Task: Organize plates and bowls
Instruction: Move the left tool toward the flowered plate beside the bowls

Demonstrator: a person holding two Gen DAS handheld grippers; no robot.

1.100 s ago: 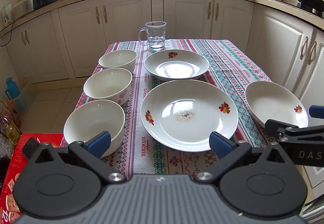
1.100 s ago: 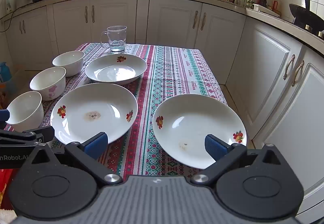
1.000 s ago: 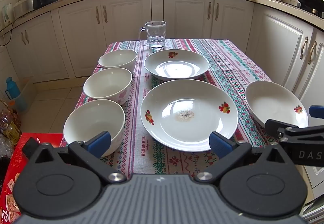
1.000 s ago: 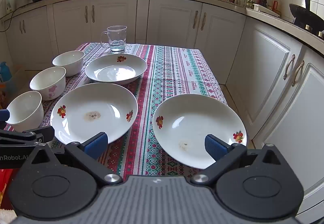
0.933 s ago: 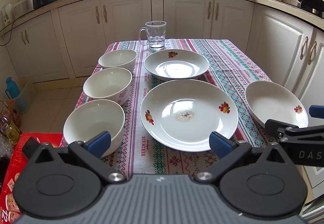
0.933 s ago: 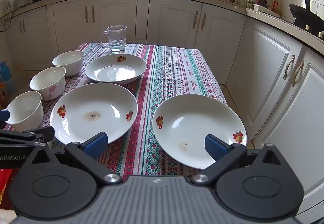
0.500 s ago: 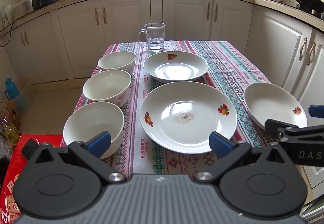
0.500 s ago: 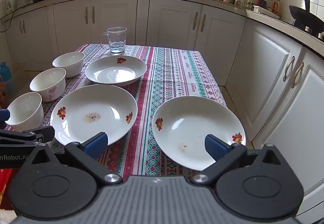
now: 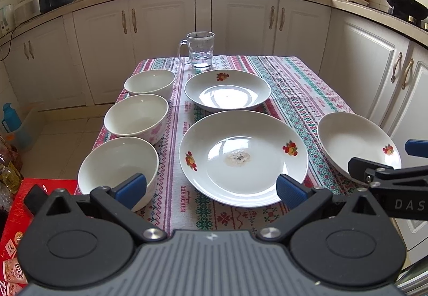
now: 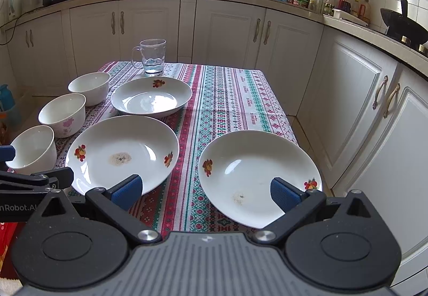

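Three white bowls stand in a row down the table's left side: the near bowl (image 9: 117,167), the middle bowl with pink flowers (image 9: 136,119) and the far bowl (image 9: 149,83). A large plate (image 9: 243,158) lies in the middle, a smaller deep plate (image 9: 227,90) behind it. A third plate (image 10: 259,175) sits at the right edge. My left gripper (image 9: 210,190) hangs open and empty over the table's near edge. My right gripper (image 10: 204,193) is open too, its right finger above the near rim of the third plate.
A glass mug (image 9: 200,51) stands at the far end of the patterned tablecloth (image 9: 294,92). White cabinets (image 10: 361,98) run close along the right side. A red box (image 9: 16,215) lies on the floor at left.
Both grippers have risen and tilted slightly, so the table sits a little lower in each view. No dish has moved.
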